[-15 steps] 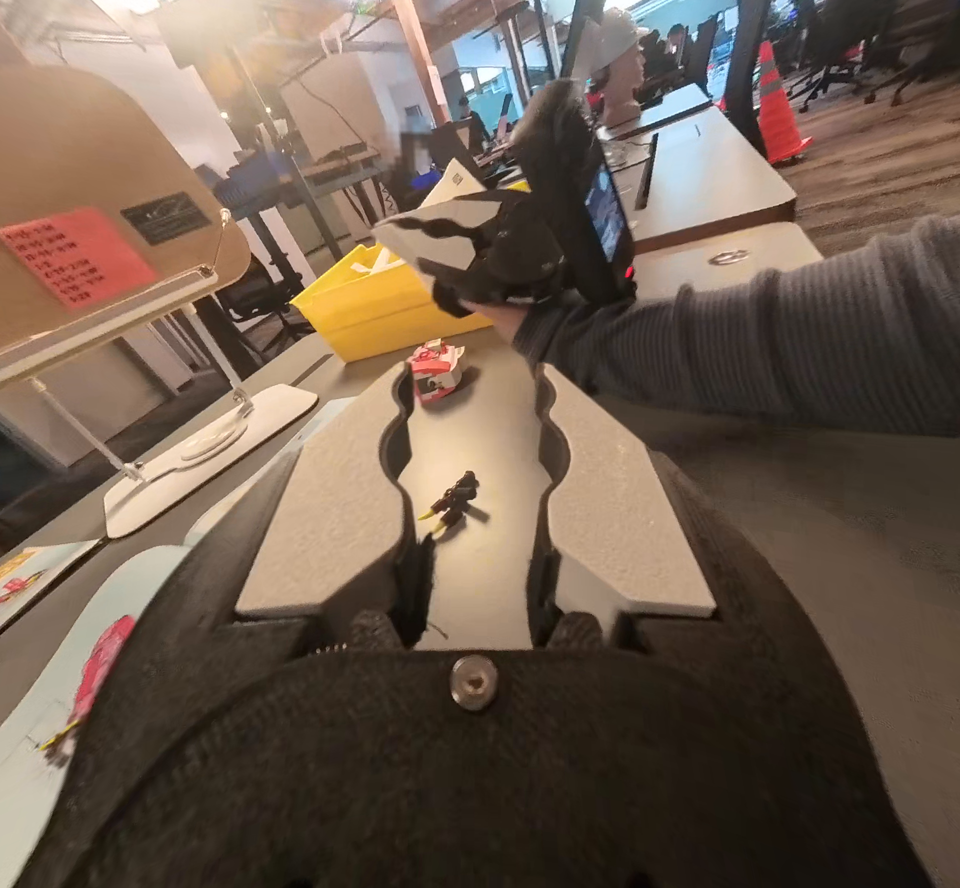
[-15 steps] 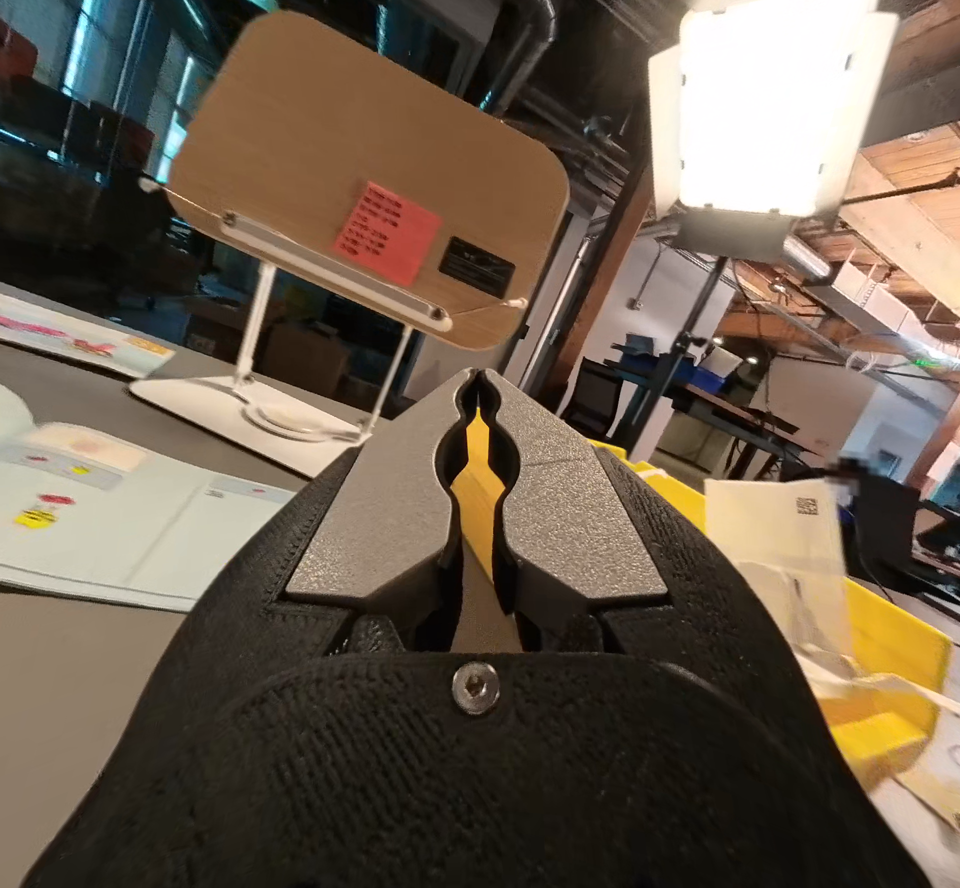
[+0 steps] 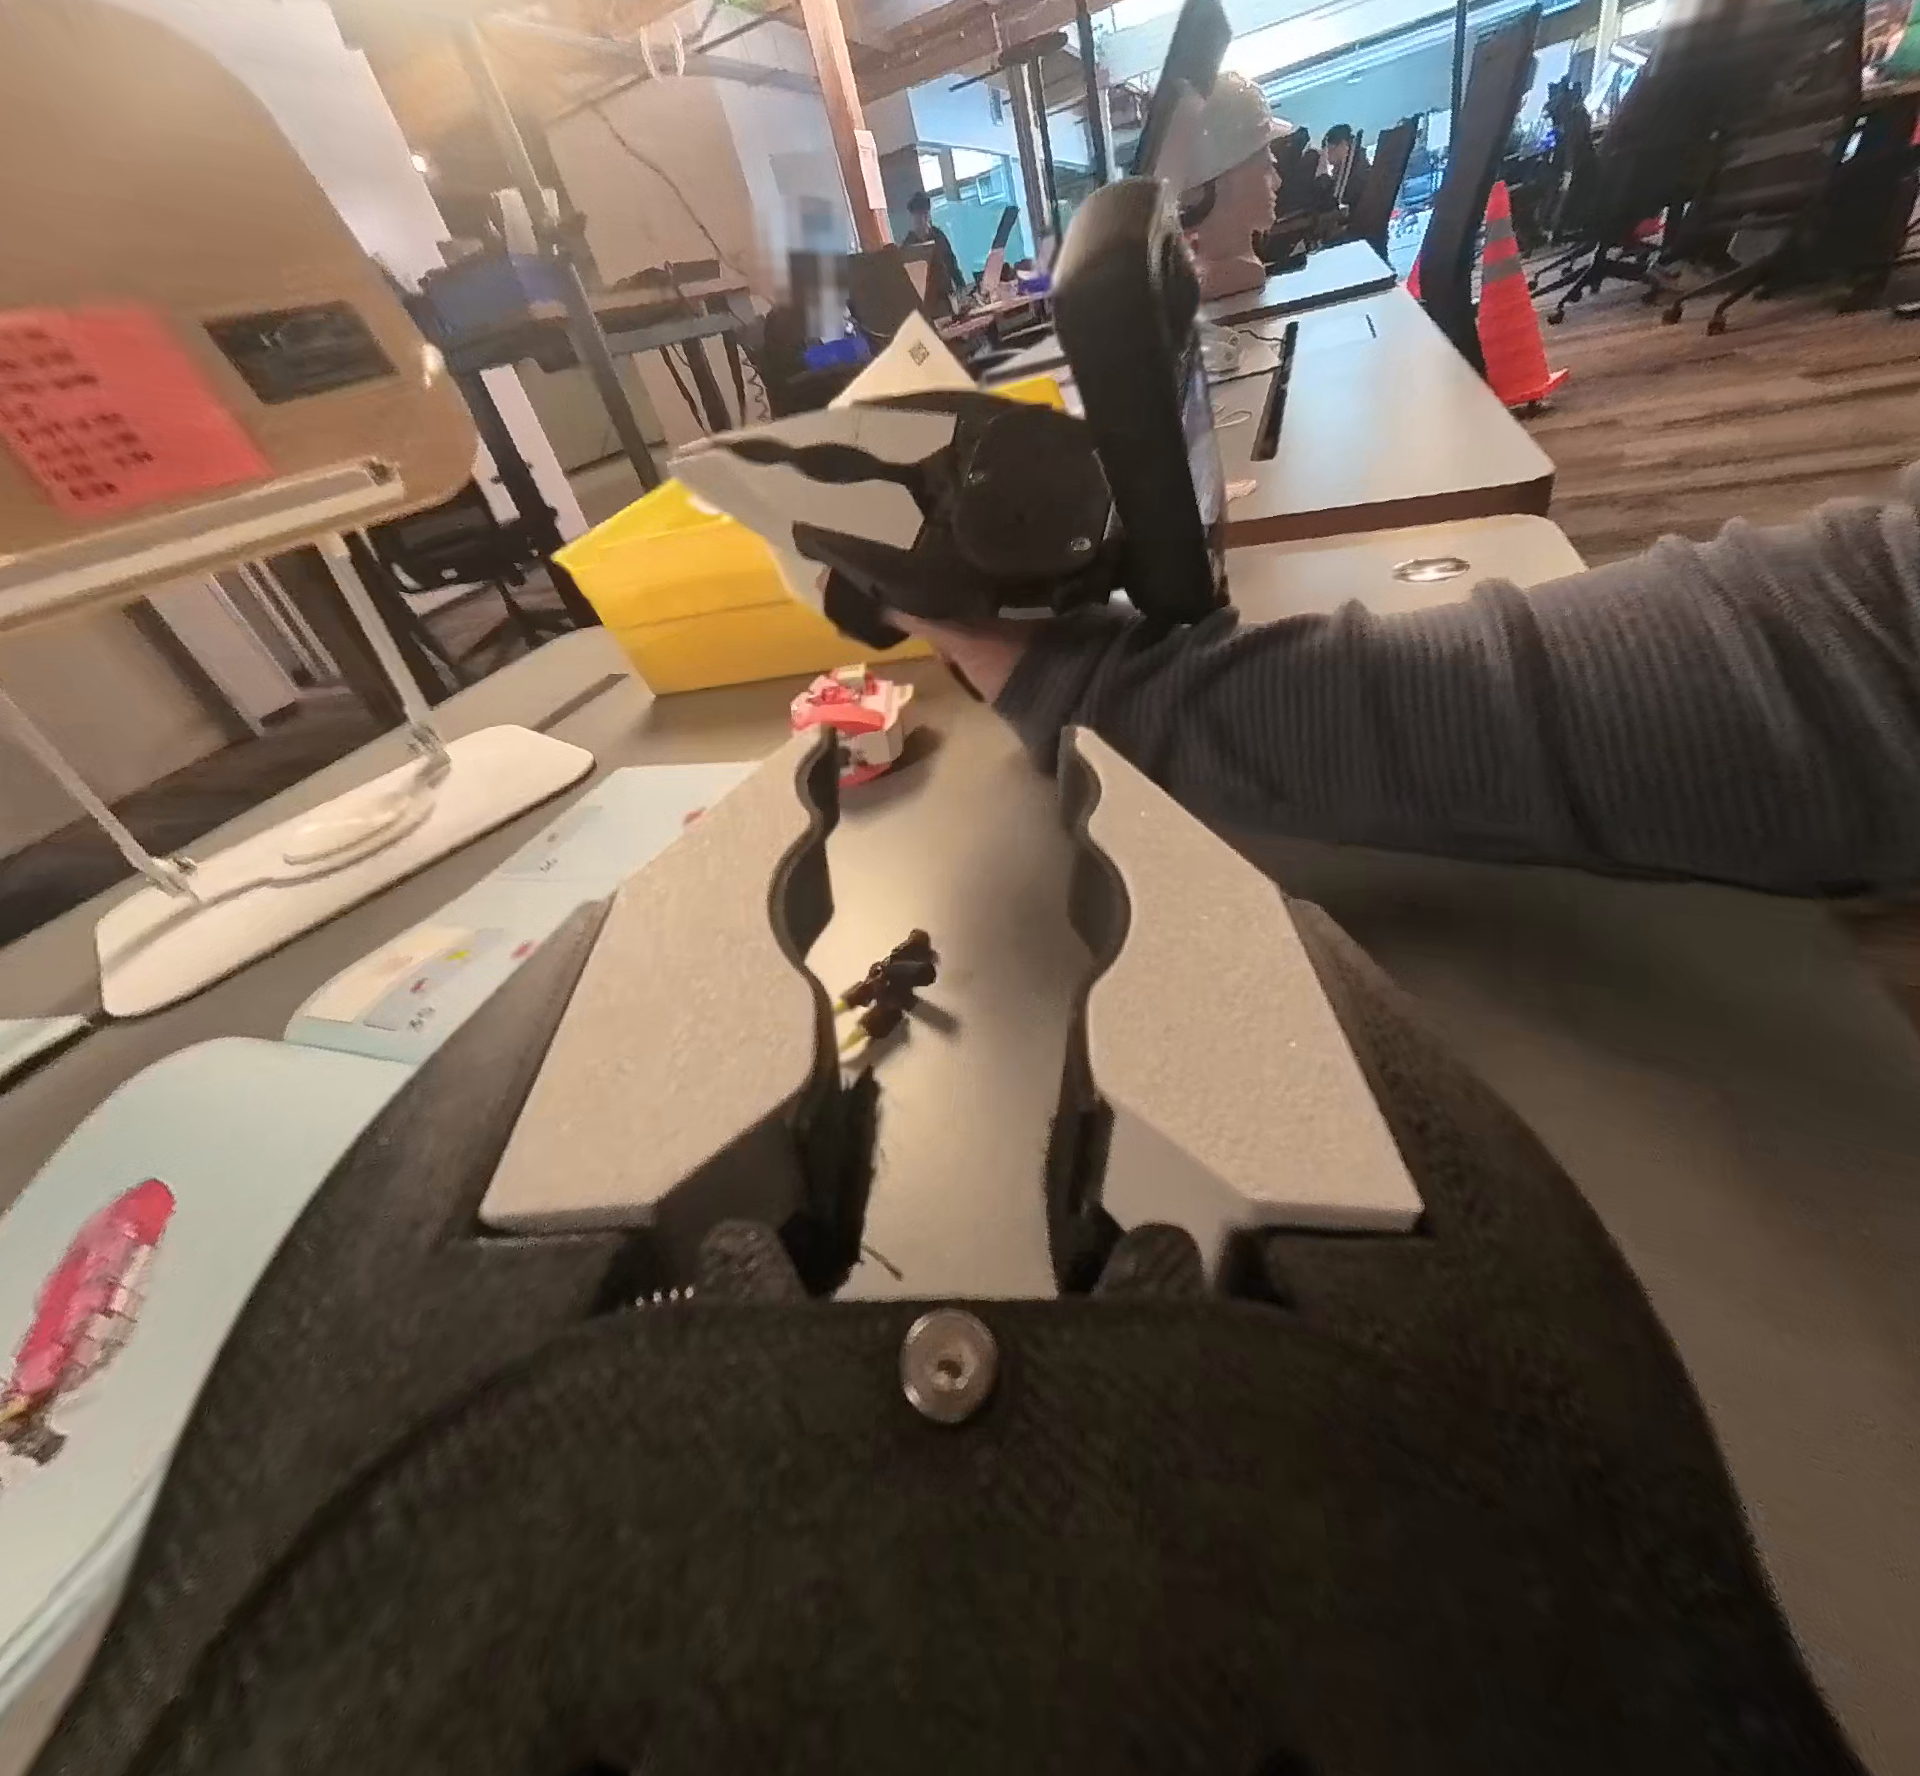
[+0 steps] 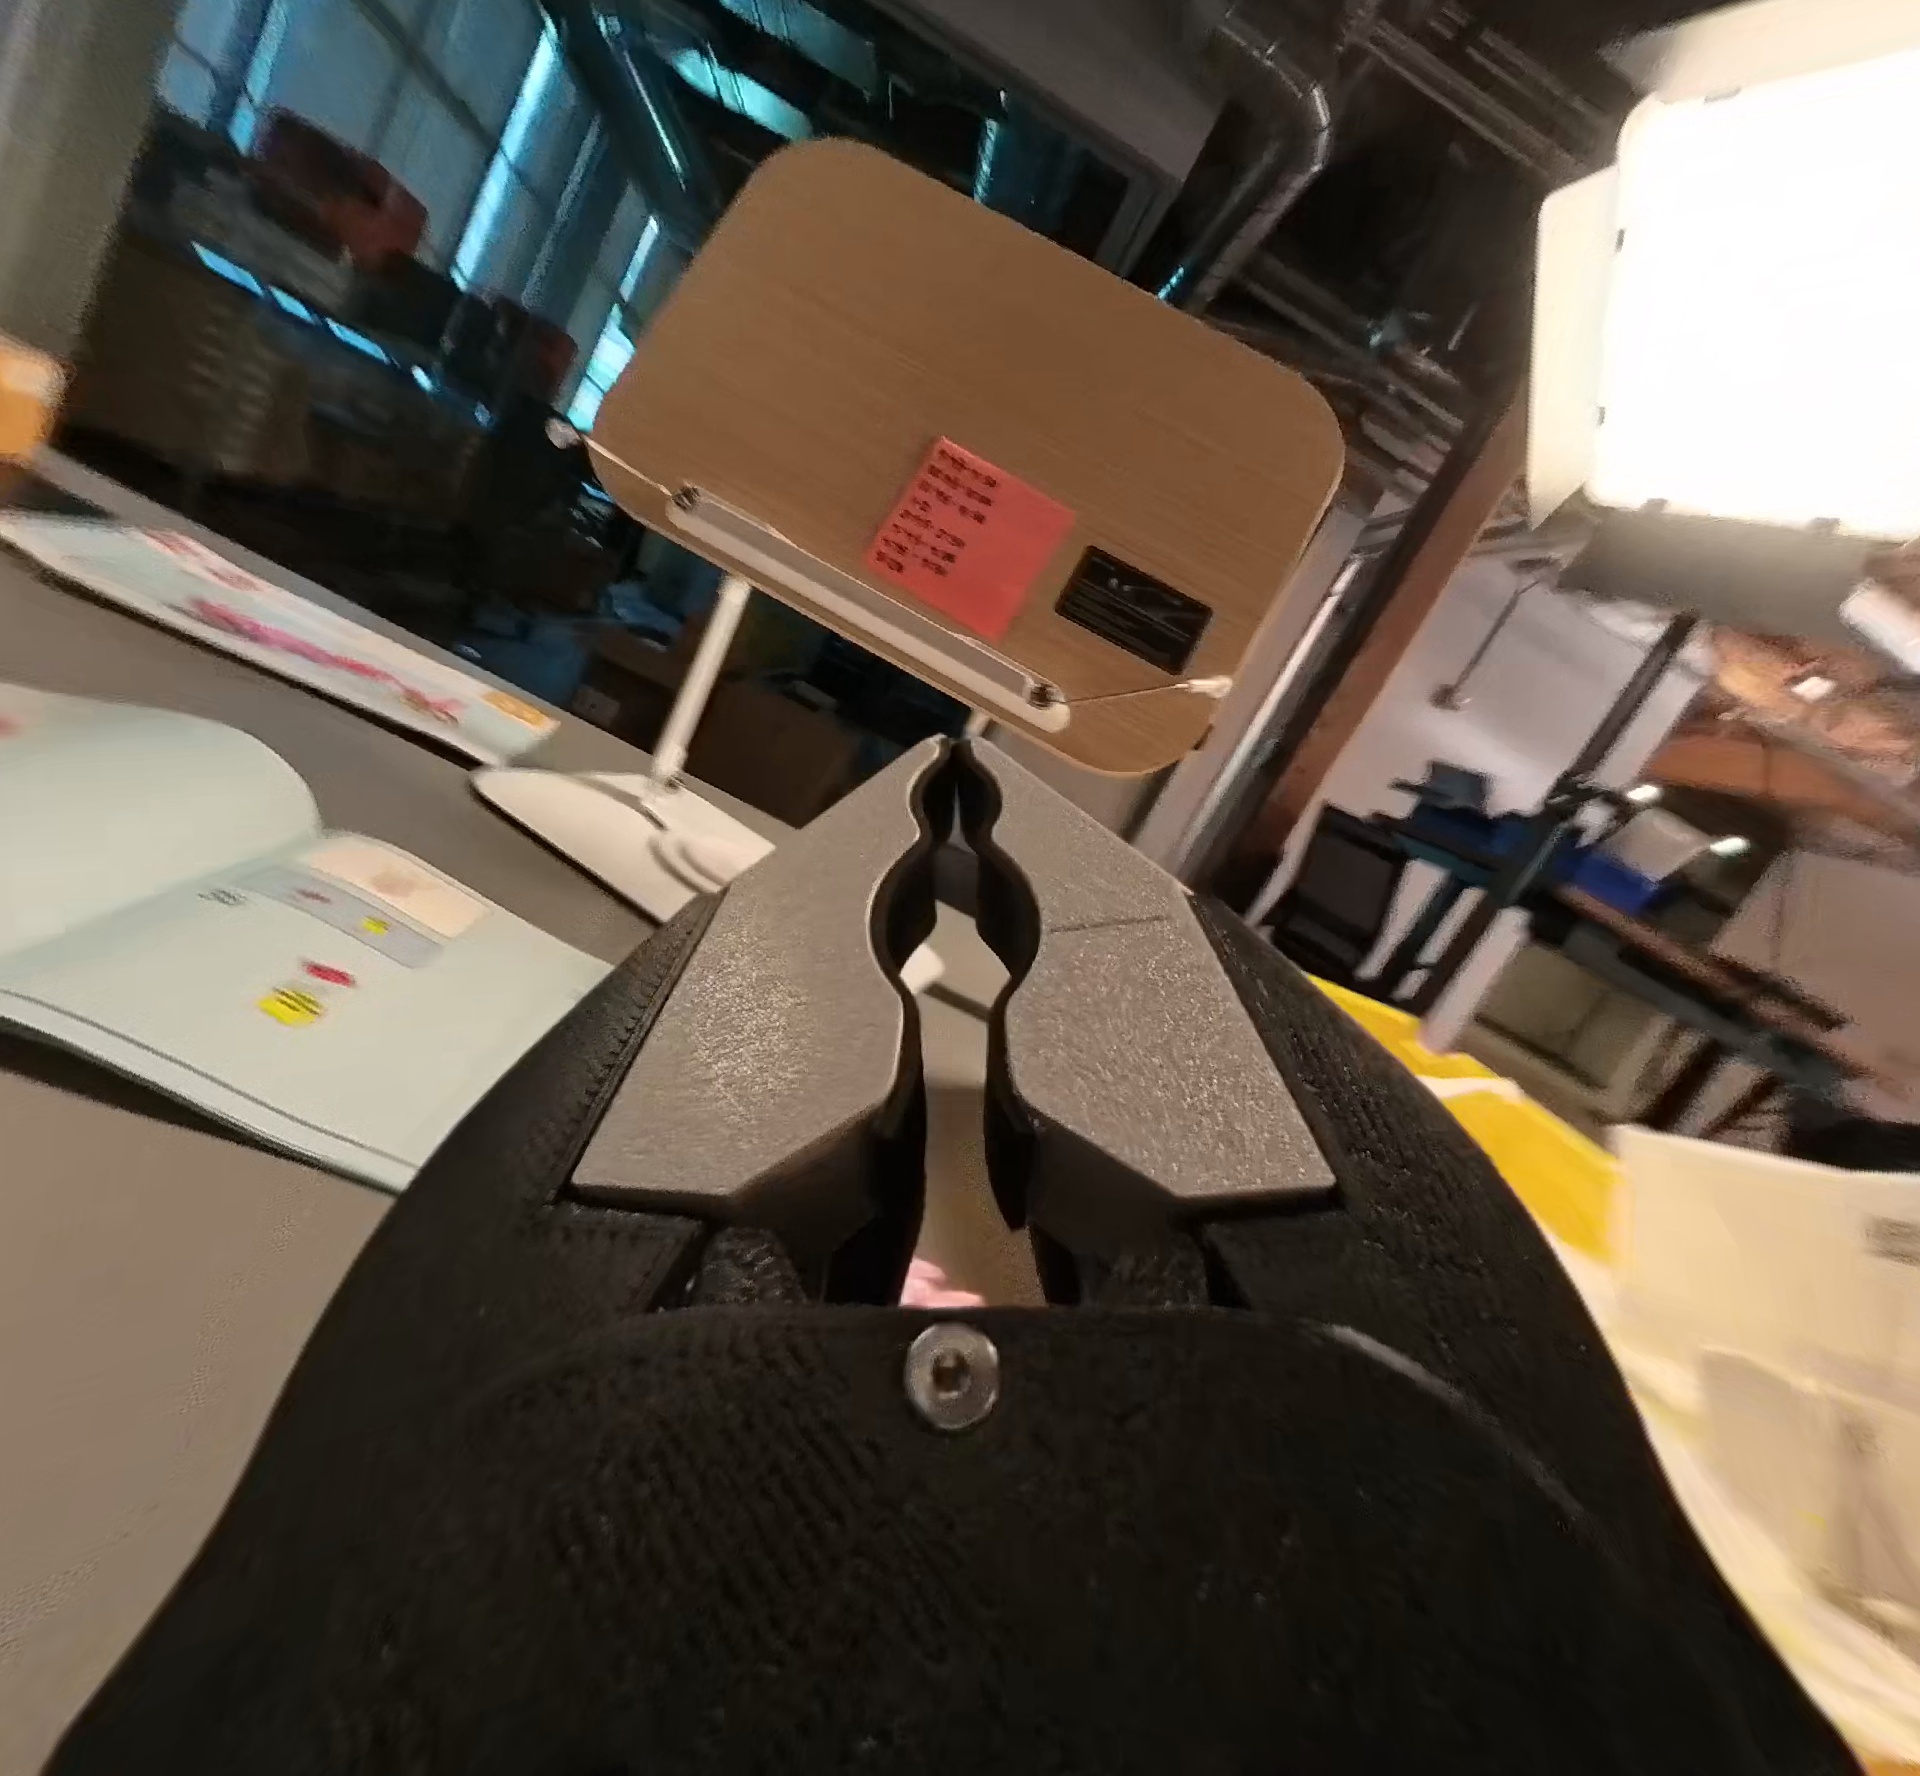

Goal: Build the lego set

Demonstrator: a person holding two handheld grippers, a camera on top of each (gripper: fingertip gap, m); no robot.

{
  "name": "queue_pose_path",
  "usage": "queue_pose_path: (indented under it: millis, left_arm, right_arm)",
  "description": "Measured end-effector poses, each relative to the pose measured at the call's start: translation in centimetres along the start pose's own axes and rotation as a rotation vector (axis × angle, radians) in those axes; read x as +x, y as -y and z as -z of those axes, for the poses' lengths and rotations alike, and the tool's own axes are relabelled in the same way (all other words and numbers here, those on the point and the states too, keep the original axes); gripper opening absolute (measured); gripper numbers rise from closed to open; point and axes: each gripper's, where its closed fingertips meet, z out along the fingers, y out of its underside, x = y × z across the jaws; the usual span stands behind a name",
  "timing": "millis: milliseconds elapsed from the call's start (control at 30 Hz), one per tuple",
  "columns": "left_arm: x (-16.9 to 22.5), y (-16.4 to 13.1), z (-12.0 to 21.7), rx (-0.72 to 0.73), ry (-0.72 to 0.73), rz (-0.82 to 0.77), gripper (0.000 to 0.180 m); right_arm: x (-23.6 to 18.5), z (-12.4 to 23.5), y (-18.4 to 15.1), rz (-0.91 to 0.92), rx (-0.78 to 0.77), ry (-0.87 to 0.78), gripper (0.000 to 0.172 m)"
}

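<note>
A yellow bin (image 3: pixel 727 604) holding white papers (image 4: pixel 1756 1331) is seen beyond the half-open, unloaded left gripper (image 3: pixel 940 750), while the right gripper (image 4: pixel 951 760) is closed on nothing.

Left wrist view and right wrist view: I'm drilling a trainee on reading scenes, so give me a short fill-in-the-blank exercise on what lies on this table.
1. The bin behind the toy is coloured ____.
2. The left gripper has its fingers ____ over a small black piece.
3. The right gripper has its fingertips ____.
4. The note on the wooden stand is ____.

Missing words: yellow; apart; together; red
</note>
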Motion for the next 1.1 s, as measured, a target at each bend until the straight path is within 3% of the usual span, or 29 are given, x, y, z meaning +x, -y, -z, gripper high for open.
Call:
queue_pose_path:
  millis: [133, 333, 1100]
  left_arm:
    - [-0.3, -1.1, -0.4, -0.063, -0.016, 0.087, 0.041]
    - [-0.6, -0.9, -0.2, -0.045, -0.020, 0.126, 0.041]
    - [-0.1, -1.1, -0.3, -0.062, -0.061, 0.147, 0.034]
  right_arm:
    - [3.1, 0.6, -1.8, 0.219, -0.073, -0.073, 0.000]
    - [6.2, 1.1, -3.8, 0.090, -0.122, -0.146, 0.000]
    - [5.4, 0.6, -4.7, 0.034, -0.159, -0.096, 0.000]
